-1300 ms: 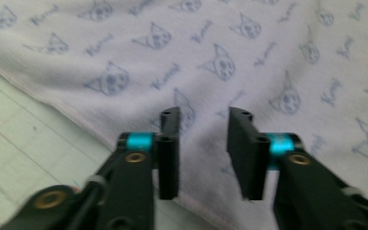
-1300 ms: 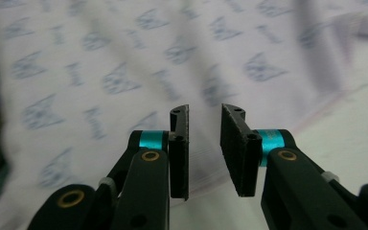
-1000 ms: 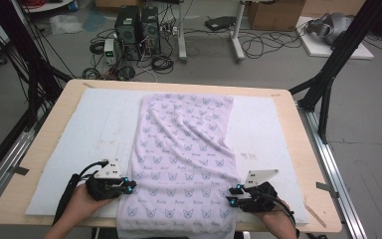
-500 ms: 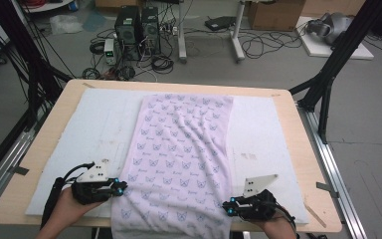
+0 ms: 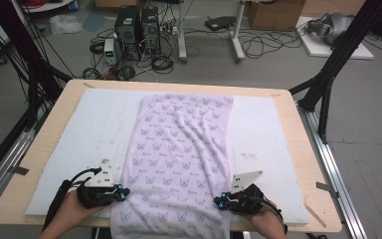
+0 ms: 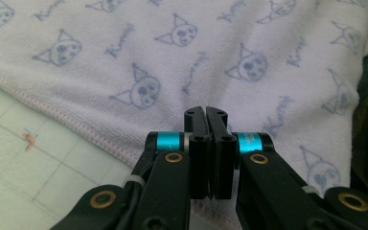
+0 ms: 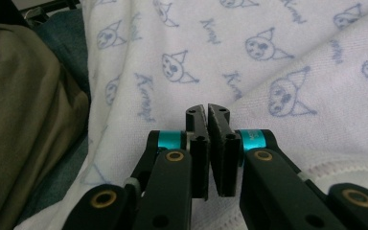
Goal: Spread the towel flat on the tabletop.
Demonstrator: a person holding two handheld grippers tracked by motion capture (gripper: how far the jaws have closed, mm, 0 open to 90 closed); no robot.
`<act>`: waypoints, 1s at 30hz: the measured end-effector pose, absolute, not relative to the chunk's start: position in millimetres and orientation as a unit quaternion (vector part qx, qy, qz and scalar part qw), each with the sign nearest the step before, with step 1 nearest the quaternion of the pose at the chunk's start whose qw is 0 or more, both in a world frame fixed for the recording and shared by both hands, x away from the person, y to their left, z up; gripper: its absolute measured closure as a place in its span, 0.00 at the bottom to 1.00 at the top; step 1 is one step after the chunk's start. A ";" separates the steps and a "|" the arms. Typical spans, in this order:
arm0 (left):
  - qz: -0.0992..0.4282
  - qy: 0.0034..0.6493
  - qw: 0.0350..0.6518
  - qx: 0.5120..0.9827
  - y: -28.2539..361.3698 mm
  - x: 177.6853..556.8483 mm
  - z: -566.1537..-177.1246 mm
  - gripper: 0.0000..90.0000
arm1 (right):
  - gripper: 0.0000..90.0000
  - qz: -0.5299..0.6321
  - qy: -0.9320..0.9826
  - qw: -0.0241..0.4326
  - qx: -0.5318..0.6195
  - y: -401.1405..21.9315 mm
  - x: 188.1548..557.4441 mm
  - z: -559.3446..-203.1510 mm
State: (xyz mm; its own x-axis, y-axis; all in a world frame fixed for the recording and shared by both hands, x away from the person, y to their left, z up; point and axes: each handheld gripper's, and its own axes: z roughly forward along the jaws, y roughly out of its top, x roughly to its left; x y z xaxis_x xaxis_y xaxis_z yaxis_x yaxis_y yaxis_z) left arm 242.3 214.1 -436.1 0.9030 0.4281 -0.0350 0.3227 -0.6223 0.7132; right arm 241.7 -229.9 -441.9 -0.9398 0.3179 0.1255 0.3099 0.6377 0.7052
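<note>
Since half a second ago you've dragged the towel (image 5: 179,159) slightly nearer, both the left gripper (image 5: 121,191) and right gripper (image 5: 221,200) clamped on its near corners, its length running straight ahead between them.

The towel (image 7: 278,57) bears a repeated blue script word, seemingly "Kuromi", beside cat-like faces.

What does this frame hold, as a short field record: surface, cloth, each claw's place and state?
surface: white mat on a wooden table
cloth: lilac printed towel, spread lengthwise, near end hanging over the table's front edge
left claw: at the towel's left edge, jaws shut together; whether fabric is pinched is hidden
right claw: at the towel's right edge, jaws nearly closed; grip on fabric unclear
</note>
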 end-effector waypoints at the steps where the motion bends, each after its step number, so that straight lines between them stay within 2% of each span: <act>1: 0.061 0.201 0.386 0.898 218.6 235.3 -433.9 0.98 | 0.98 0.387 0.907 -0.005 0.163 -231.6 238.0 -440.6; 4: 0.053 0.180 0.399 0.898 222.5 223.2 -428.5 0.97 | 0.98 0.397 0.905 -0.031 0.148 -234.4 228.5 -436.4; 5: 0.049 0.163 0.417 0.893 224.7 212.9 -422.1 0.96 | 0.94 0.420 0.898 -0.049 0.126 -237.9 218.0 -429.0; 7: 0.062 0.170 0.420 0.889 223.3 213.8 -417.6 0.76 | 0.83 0.440 0.887 -0.039 0.134 -240.8 217.0 -421.6; 8: 0.062 0.170 0.420 0.889 223.3 213.8 -417.6 0.70 | 0.83 0.440 0.887 -0.039 0.134 -240.8 217.0 -421.6; 9: 0.066 0.181 0.420 0.887 220.6 224.3 -417.0 0.68 | 0.78 0.436 0.887 -0.009 0.153 -241.0 225.0 -418.1; 10: 0.066 0.181 0.420 0.887 220.6 224.3 -417.0 0.66 | 0.78 0.436 0.887 -0.009 0.153 -241.0 225.0 -418.1; 11: 0.068 0.191 0.419 0.885 217.3 238.8 -420.3 0.65 | 0.71 0.426 0.890 0.008 0.163 -238.2 238.4 -420.8; 14: 0.071 0.203 0.408 0.887 212.8 252.4 -426.2 0.64 | 0.69 0.407 0.895 0.011 0.182 -234.2 256.6 -430.8; 16: 0.065 0.208 0.392 0.894 207.3 262.5 -434.2 0.67 | 0.68 0.392 0.899 0.020 0.193 -232.4 265.5 -437.6; 17: 0.058 0.206 0.386 0.897 204.2 264.6 -438.9 0.75 | 0.69 0.385 0.901 0.017 0.198 -231.6 267.9 -440.2; 18: 0.070 0.200 0.395 0.894 203.3 263.4 -440.6 0.75 | 0.69 0.385 0.901 0.017 0.198 -231.6 267.9 -440.2; 19: 0.063 0.197 0.394 0.895 202.9 263.2 -440.3 0.92 | 0.75 0.389 0.900 0.021 0.196 -231.8 269.5 -442.1; 20: 0.063 0.197 0.394 0.895 202.9 263.2 -440.3 0.96 | 0.75 0.389 0.900 0.021 0.196 -231.8 269.5 -442.1; 21: 0.069 0.195 0.394 0.895 202.1 261.4 -440.0 0.98 | 0.87 0.385 0.901 0.031 0.197 -232.2 269.1 -442.1; 22: 0.072 0.193 0.392 0.897 202.0 259.9 -439.5 0.98 | 0.87 0.385 0.901 0.031 0.197 -232.2 269.1 -442.1; 23: 0.074 0.189 0.389 0.898 204.2 255.8 -438.6 0.98 | 0.98 0.386 0.902 0.028 0.190 -232.4 269.9 -442.3; 28: 0.071 0.179 0.397 0.897 216.1 235.4 -431.7 0.98 | 0.99 0.383 0.907 0.012 0.175 -237.3 262.9 -437.7; 29: 0.064 0.169 0.407 0.896 221.7 221.8 -426.5 0.98 | 0.99 0.400 0.904 -0.018 0.152 -242.3 250.7 -430.8; 30: 0.064 0.169 0.407 0.896 221.7 221.8 -426.5 0.97 | 0.99 0.400 0.904 -0.018 0.152 -242.3 250.7 -430.8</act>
